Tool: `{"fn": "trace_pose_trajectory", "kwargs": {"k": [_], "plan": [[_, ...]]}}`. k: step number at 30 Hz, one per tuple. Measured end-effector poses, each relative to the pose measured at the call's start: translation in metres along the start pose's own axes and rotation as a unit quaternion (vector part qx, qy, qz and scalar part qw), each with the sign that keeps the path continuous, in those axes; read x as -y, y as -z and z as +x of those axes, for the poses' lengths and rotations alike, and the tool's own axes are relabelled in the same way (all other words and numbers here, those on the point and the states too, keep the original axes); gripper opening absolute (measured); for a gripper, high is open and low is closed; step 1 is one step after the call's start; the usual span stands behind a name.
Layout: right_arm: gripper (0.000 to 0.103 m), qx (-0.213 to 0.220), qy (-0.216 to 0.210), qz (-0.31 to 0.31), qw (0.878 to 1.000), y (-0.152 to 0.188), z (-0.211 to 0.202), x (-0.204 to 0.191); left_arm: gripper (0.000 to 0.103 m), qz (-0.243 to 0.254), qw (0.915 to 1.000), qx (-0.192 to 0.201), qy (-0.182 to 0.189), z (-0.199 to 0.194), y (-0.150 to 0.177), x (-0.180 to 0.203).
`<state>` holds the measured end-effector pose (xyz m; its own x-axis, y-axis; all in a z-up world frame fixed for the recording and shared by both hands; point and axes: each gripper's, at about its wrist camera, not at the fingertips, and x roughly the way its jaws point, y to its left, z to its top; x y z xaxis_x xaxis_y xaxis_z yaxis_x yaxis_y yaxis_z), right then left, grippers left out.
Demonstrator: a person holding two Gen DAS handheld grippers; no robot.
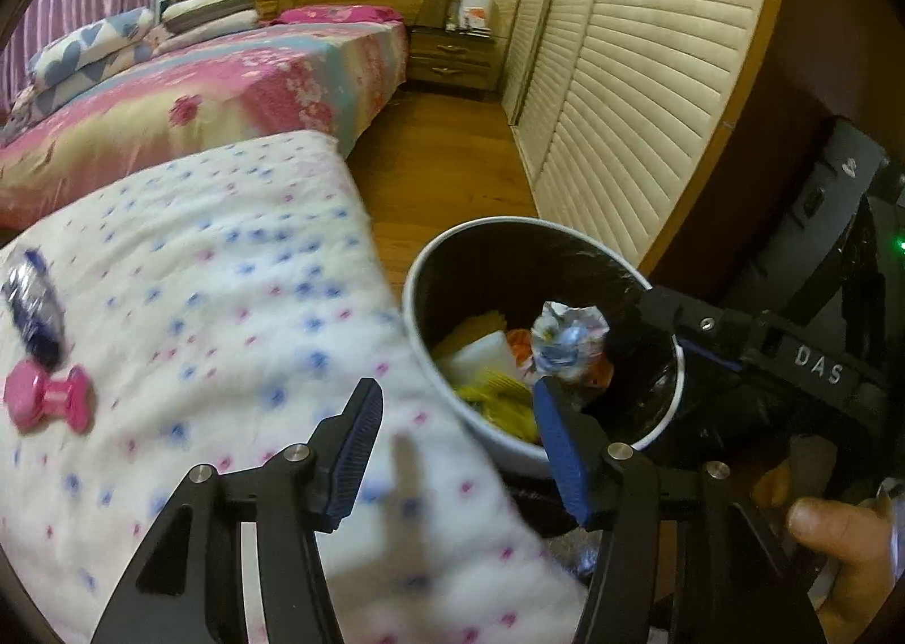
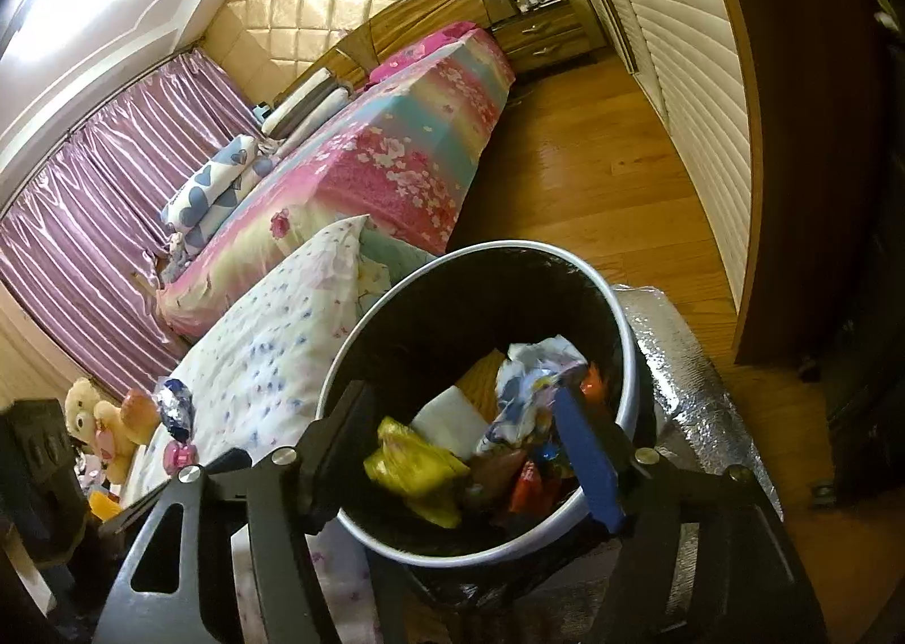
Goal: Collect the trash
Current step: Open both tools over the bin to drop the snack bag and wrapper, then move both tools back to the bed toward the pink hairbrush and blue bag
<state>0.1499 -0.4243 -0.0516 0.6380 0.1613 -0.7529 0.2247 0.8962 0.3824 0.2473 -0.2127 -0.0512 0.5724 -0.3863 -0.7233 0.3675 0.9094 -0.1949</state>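
Observation:
A white trash bin (image 1: 498, 434) with a black liner stands beside the white dotted blanket (image 1: 215, 304). It holds yellow, white and orange trash and a crumpled blue-white wrapper (image 1: 568, 341) on top. My left gripper (image 1: 455, 451) is open and empty, over the blanket's edge and the bin's near rim. My right gripper (image 2: 469, 451) is open and empty above the bin (image 2: 630, 361), with the crumpled wrapper (image 2: 531, 389) lying in the bin between its fingers; it also shows in the left view (image 1: 667, 310). A dark blue foil wrapper (image 1: 34, 310) lies on the blanket at the far left, also in the right view (image 2: 176, 409).
A pink dumbbell-shaped toy (image 1: 48, 398) lies near the foil wrapper. A floral bed (image 1: 198, 95), nightstand (image 1: 452, 55) and slatted wardrobe doors (image 1: 622, 106) surround a wooden floor (image 1: 441, 174). A silver foil mat (image 2: 690, 378) lies under the bin. Plush toys (image 2: 102, 423) sit at the left.

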Motion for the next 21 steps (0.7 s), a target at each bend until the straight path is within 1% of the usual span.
{"fn": "trace_pose_trajectory", "kwargs": {"k": [1, 3, 5, 15, 21], "plan": [[0.070, 0.000, -0.001, -0.001, 1.000, 0.001, -0.001, -0.002, 0.055, -0.007, 1.0000, 0.000, -0.001, -0.004, 0.003, -0.004], [0.077, 0.000, -0.006, -0.002, 1.000, 0.003, -0.002, -0.006, 0.056, -0.022, 0.9997, 0.001, -0.006, -0.012, 0.008, -0.013], [0.081, 0.000, -0.012, -0.003, 1.000, 0.004, -0.002, -0.009, 0.057, -0.033, 0.9994, 0.004, -0.010, -0.019, 0.013, -0.023], [0.081, -0.012, -0.034, -0.020, 0.999, 0.022, 0.001, -0.038, 0.058, -0.082, 0.9960, 0.011, -0.034, -0.050, 0.034, -0.067], [0.081, -0.024, -0.050, -0.043, 0.998, 0.031, 0.008, -0.066, 0.058, -0.106, 0.9929, 0.020, -0.050, -0.075, 0.048, -0.094]]}}
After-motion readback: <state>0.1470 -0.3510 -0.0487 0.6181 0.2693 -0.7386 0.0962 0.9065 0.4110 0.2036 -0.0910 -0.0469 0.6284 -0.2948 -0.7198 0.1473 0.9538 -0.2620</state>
